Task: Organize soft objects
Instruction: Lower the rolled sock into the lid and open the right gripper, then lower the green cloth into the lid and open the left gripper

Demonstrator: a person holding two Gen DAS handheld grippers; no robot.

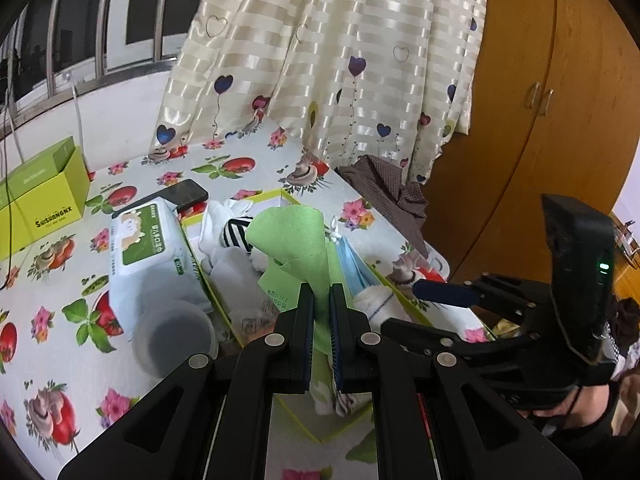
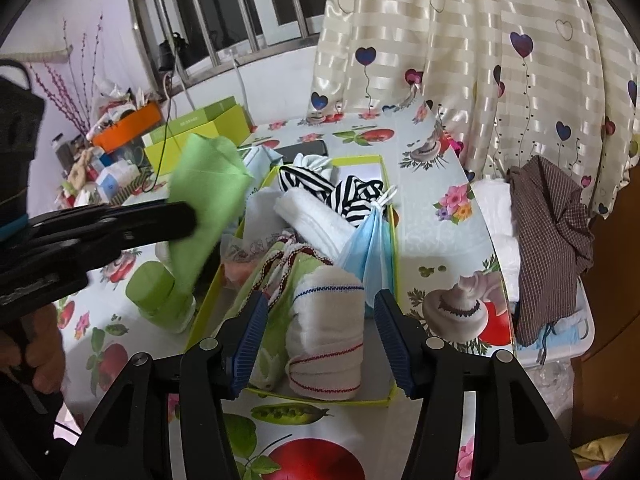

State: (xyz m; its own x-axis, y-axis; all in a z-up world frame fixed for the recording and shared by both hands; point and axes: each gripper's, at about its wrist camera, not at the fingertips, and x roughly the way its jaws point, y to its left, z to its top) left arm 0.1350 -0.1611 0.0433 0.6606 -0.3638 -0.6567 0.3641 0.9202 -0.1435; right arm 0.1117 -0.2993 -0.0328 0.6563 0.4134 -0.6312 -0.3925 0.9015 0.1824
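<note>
My left gripper (image 1: pixel 322 300) is shut on a light green cloth (image 1: pixel 288 236), which stands up from its jaws over a shallow box with a yellow-green rim (image 1: pixel 288 196). In the right wrist view the left gripper (image 2: pixel 186 216) holds the green cloth (image 2: pixel 208 184) just left of the box (image 2: pixel 390 240). My right gripper (image 2: pixel 322 320) is open at the box's near end. A rolled white towel with red and blue stitching (image 2: pixel 328 320) lies between its blue pads, untouched. Striped socks (image 2: pixel 352 196), a white cloth (image 2: pixel 312 216) and a blue face mask (image 2: pixel 370 248) fill the box.
A pack of wet wipes (image 1: pixel 148 248), a clear plastic cup (image 1: pixel 174 336), a phone (image 1: pixel 184 196) and a lime carton (image 1: pixel 44 196) sit left of the box. A brown checked garment (image 2: pixel 548 240) lies on a bin off the table's right edge. A curtain (image 1: pixel 340 60) hangs behind.
</note>
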